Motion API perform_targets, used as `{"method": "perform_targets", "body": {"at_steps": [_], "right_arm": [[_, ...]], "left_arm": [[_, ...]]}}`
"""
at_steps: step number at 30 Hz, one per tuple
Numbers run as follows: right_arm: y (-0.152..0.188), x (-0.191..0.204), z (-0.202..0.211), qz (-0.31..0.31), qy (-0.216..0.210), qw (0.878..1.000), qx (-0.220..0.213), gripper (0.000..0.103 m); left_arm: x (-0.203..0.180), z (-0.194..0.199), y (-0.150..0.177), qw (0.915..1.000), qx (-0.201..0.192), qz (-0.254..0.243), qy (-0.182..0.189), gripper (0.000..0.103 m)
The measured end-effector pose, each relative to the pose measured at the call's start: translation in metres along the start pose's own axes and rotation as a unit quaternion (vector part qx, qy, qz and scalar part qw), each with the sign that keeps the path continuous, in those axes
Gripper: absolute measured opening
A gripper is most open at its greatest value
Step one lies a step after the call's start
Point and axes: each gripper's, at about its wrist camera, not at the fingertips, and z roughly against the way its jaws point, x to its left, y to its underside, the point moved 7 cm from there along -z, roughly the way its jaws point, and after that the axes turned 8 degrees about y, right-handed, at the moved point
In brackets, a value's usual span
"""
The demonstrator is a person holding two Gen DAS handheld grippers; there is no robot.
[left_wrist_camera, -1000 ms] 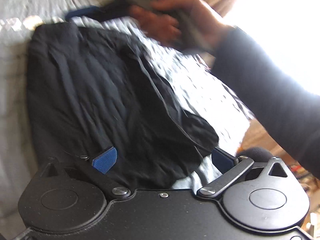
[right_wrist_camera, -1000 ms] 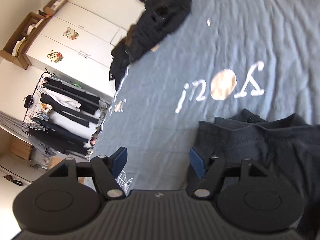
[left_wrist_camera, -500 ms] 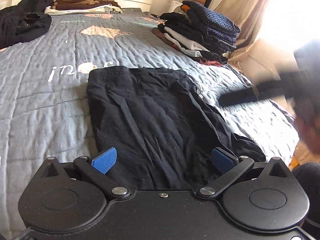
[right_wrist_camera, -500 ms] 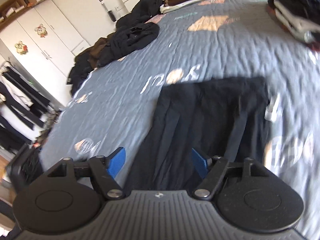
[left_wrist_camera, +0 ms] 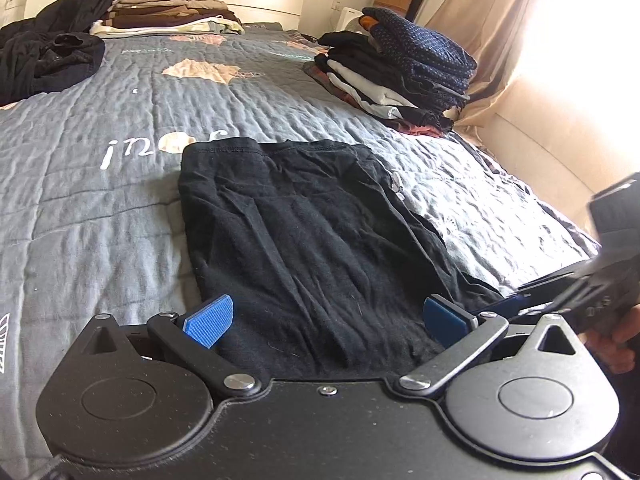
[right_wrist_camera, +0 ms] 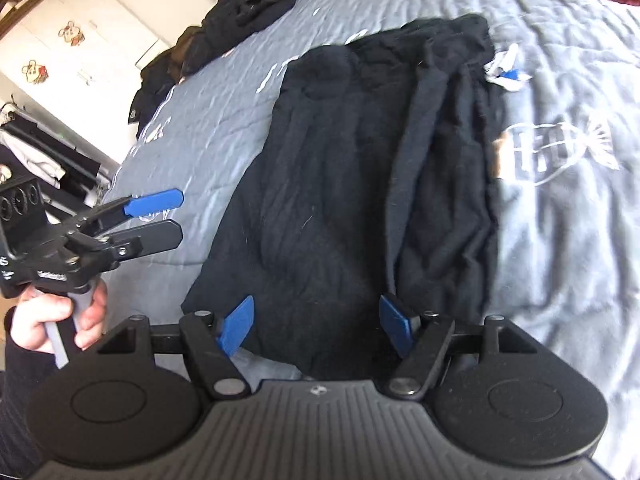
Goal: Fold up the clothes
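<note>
A black garment (left_wrist_camera: 320,232) lies flat and creased on the grey quilted bedspread (left_wrist_camera: 100,208). My left gripper (left_wrist_camera: 326,320) hovers open over its near hem, with cloth beneath both blue pads and nothing pinched. In the right wrist view the same garment (right_wrist_camera: 352,184) runs away from me. My right gripper (right_wrist_camera: 316,326) is open above its near end, and a lengthwise fold lies near the right pad. The left gripper (right_wrist_camera: 176,218) also shows at the left of that view, held in a hand (right_wrist_camera: 52,320), jaws apart. A hand (left_wrist_camera: 612,340) with the right tool shows at the far right of the left wrist view.
Folded clothes are stacked at the bed's right side (left_wrist_camera: 400,76) and by the headboard (left_wrist_camera: 168,16). A loose black heap (left_wrist_camera: 48,60) lies at far left. A small white and blue tag (right_wrist_camera: 506,68) lies beside the garment. A wardrobe (right_wrist_camera: 60,40) and a clothes rack (right_wrist_camera: 40,152) stand beyond the bed.
My right gripper swung from the garment's far end to its near end, beside the left gripper. The left gripper tilted up, bringing the bed into view. Both stay open.
</note>
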Motion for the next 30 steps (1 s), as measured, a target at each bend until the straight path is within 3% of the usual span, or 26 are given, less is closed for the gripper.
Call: {"method": "perform_targets", "body": {"at_steps": [8, 11, 15, 20, 22, 25, 30], "right_arm": [[0.026, -0.04, 0.006, 0.035, 0.13, 0.99, 0.048, 0.073], [0.027, -0.047, 0.012, 0.004, 0.114, 0.993, 0.038, 0.073], [0.015, -0.029, 0.03, 0.02, 0.123, 0.992, -0.001, 0.073], [-0.005, 0.012, 0.055, 0.029, 0.061, 0.995, -0.073, 0.073], [-0.004, 0.024, 0.048, 0.024, 0.02, 0.998, -0.06, 0.073], [0.001, 0.016, 0.024, -0.017, -0.003, 1.0, -0.021, 0.073], [0.017, -0.022, -0.009, -0.035, 0.058, 0.997, 0.04, 0.072]], "left_arm": [[-0.005, -0.004, 0.003, 0.9999, 0.011, -0.013, 0.002, 0.102], [-0.007, -0.005, 0.005, 0.9997, 0.015, -0.019, 0.002, 0.102], [-0.007, -0.005, 0.005, 0.9997, 0.017, -0.018, 0.003, 0.102], [-0.007, -0.007, 0.007, 0.9996, 0.021, -0.02, 0.0, 0.102], [-0.007, -0.007, 0.007, 0.9995, 0.023, -0.02, 0.0, 0.102], [-0.007, -0.007, 0.007, 0.9995, 0.023, -0.02, 0.0, 0.102], [-0.007, -0.008, 0.009, 0.9994, 0.026, -0.021, 0.001, 0.102]]}}
